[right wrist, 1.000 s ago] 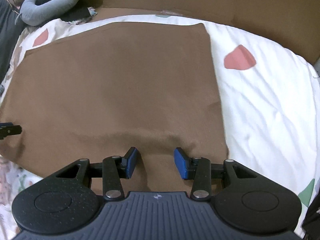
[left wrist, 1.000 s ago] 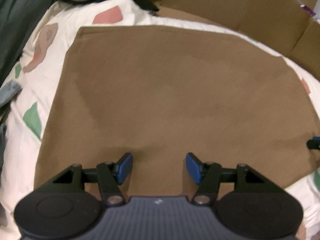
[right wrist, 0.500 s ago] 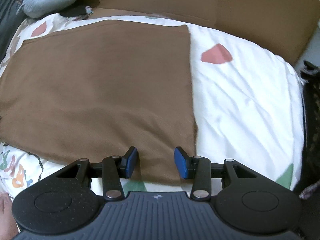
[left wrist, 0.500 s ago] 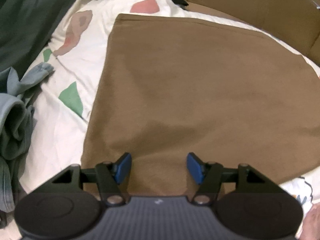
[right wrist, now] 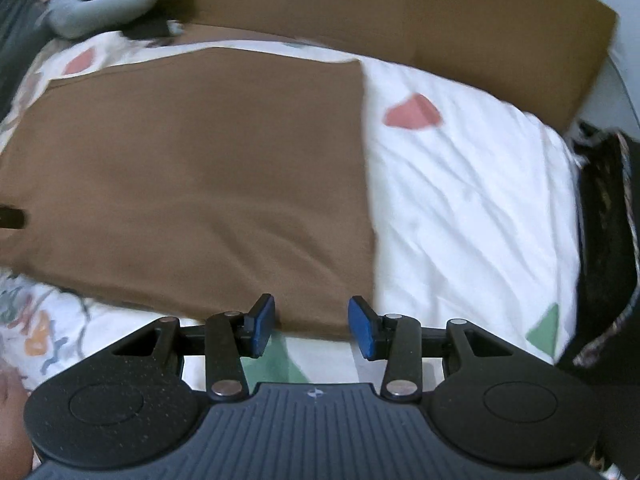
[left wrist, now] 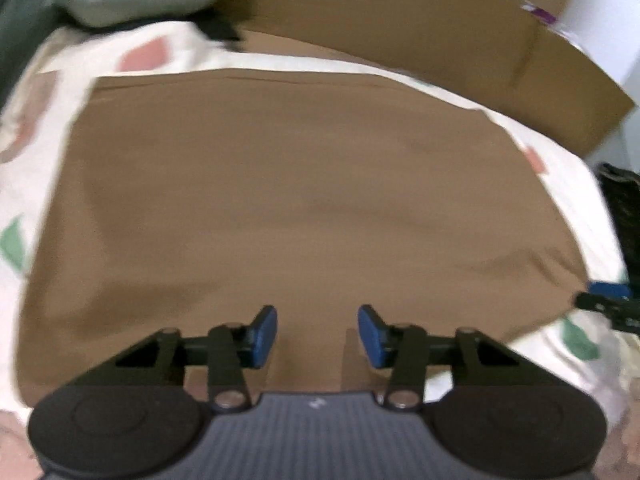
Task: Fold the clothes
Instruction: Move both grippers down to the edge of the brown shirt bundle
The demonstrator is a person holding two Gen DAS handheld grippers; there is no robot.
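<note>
A brown cloth (left wrist: 304, 200) lies flat on the bed, with straight edges and square corners. My left gripper (left wrist: 318, 332) hangs over the middle of its near edge. Its jaws are closing, but the blue pads (left wrist: 264, 334) are still apart, and only flat cloth shows between them. My right gripper (right wrist: 312, 324) is open over the near right corner of the brown cloth (right wrist: 192, 168), holding nothing. The right gripper's fingertip (left wrist: 604, 300) shows at the right edge of the left wrist view. A tip of the left gripper (right wrist: 12, 218) shows at the left edge of the right wrist view.
The bed has a white sheet (right wrist: 472, 208) with coloured patches. A cardboard wall (left wrist: 440, 40) stands along its far side. A grey neck pillow (right wrist: 92, 0) lies at the far left corner, and something dark (right wrist: 604, 220) sits beyond the bed's right edge.
The left gripper has swung from the cloth's left side toward the middle of its near edge, and its jaws have narrowed. The right gripper has drawn back to the near right corner, its gap unchanged.
</note>
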